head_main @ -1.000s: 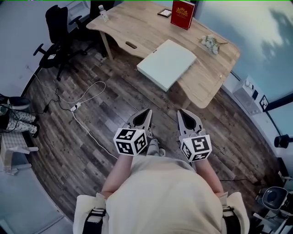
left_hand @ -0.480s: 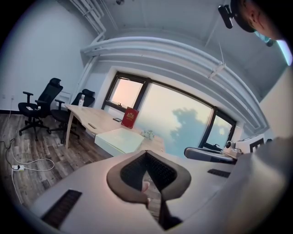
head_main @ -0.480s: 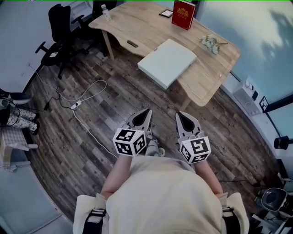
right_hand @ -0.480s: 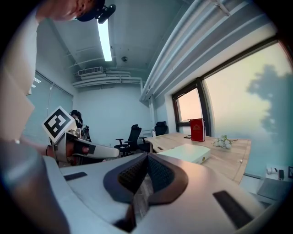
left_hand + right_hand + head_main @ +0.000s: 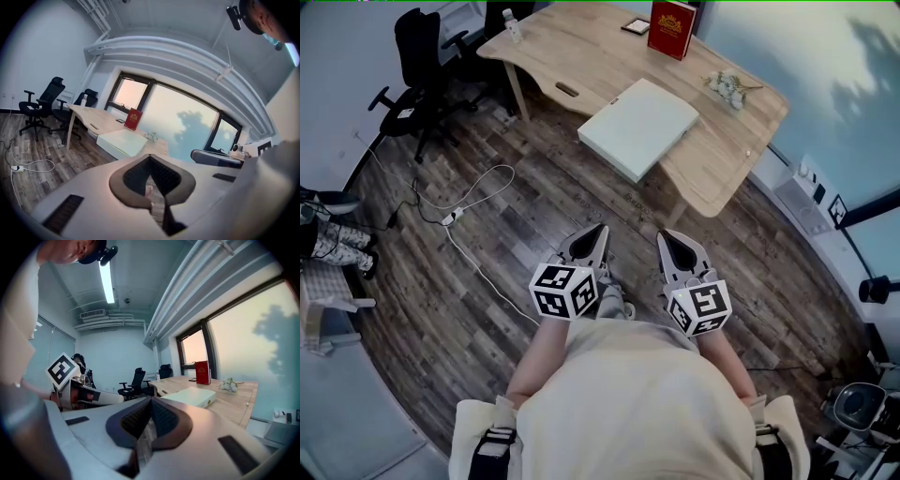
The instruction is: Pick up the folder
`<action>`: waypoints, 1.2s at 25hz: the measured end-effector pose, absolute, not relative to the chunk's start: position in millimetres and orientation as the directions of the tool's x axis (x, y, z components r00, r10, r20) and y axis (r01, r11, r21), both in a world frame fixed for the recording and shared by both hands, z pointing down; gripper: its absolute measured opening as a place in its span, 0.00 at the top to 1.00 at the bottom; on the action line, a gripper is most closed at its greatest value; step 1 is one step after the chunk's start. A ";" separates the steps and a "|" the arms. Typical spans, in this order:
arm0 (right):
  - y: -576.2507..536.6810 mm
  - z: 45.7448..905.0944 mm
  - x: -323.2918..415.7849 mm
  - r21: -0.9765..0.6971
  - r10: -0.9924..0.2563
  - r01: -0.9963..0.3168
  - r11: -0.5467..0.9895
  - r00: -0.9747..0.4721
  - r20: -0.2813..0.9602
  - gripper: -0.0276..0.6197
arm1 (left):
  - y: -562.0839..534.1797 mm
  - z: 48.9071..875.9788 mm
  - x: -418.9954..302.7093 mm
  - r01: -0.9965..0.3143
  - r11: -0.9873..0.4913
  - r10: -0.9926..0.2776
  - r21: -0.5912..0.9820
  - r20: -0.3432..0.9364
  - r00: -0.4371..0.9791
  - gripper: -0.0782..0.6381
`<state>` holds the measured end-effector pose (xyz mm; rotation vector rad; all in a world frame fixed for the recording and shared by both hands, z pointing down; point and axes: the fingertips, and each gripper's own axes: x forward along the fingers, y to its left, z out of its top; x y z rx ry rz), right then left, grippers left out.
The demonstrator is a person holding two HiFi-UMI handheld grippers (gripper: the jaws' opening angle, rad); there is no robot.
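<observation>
The folder (image 5: 639, 127) is a thick pale-green box file lying flat on the wooden desk (image 5: 722, 159), its near corner jutting over the desk's front edge. It also shows in the left gripper view as the folder (image 5: 123, 142) and in the right gripper view as the folder (image 5: 190, 395). My left gripper (image 5: 598, 230) and right gripper (image 5: 669, 235) are held close to my body over the floor, well short of the desk. Both have their jaws shut with nothing between them.
A red book (image 5: 672, 28) stands at the desk's far edge, with white flowers (image 5: 727, 86), a bottle (image 5: 513, 25) and a small dark item (image 5: 567, 90) on the desktop. Black office chairs (image 5: 417, 70) stand left. A white power cable (image 5: 473, 202) lies across the wooden floor.
</observation>
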<state>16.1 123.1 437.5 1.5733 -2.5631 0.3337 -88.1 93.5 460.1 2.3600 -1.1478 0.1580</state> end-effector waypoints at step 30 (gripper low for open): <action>-15.1 434.0 5.4 -0.104 -0.871 -0.900 0.423 -0.436 0.225 0.93 | -38.6 477.7 -94.6 -0.728 -0.533 -0.649 0.432 0.343 0.679 0.86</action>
